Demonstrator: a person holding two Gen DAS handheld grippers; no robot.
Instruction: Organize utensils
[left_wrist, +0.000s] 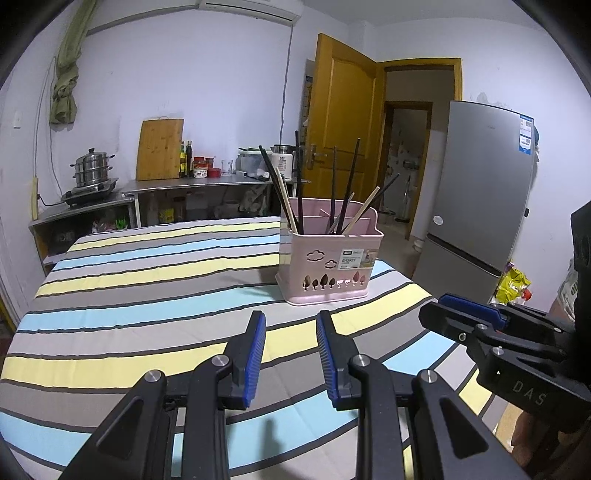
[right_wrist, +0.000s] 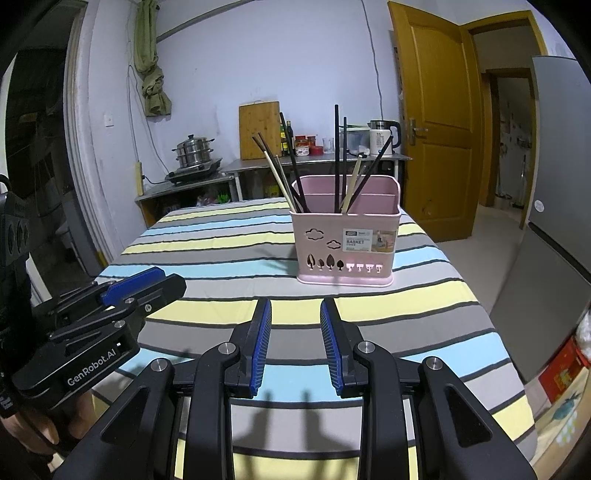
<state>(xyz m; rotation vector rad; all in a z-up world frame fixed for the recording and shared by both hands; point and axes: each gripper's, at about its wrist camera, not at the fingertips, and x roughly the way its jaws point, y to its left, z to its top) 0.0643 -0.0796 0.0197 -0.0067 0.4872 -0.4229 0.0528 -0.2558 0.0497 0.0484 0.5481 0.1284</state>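
- The left tool (left_wrist: 291, 334) hangs low over the near part of the striped cloth (left_wrist: 147, 295), its blue-padded fingers apart with nothing between them.
- The right tool (right_wrist: 295, 325) sits alongside it over the same cloth, fingers likewise spread and holding nothing; each tool shows at the edge of the other's view.
- The table (right_wrist: 461, 295) is covered by that cloth, banded in grey, yellow, pale blue and white.
- Farther along the table, ahead of both tools and well apart from them, stands the pink basket (right_wrist: 345, 240), upright, with cloud and tree cut-outs and a label on its front.
- Chopsticks (right_wrist: 337, 155), dark ones and a few pale wooden ones, stand in the basket, leaning at different angles; most sit in the front compartment.
- Behind the table, a steel counter (left_wrist: 207, 183) carries a steamer pot (left_wrist: 91, 168), a cutting board (left_wrist: 159, 149) and bottles.
- A yellow door (left_wrist: 343, 114) stands open, and a grey fridge (left_wrist: 476, 192) is at the right.
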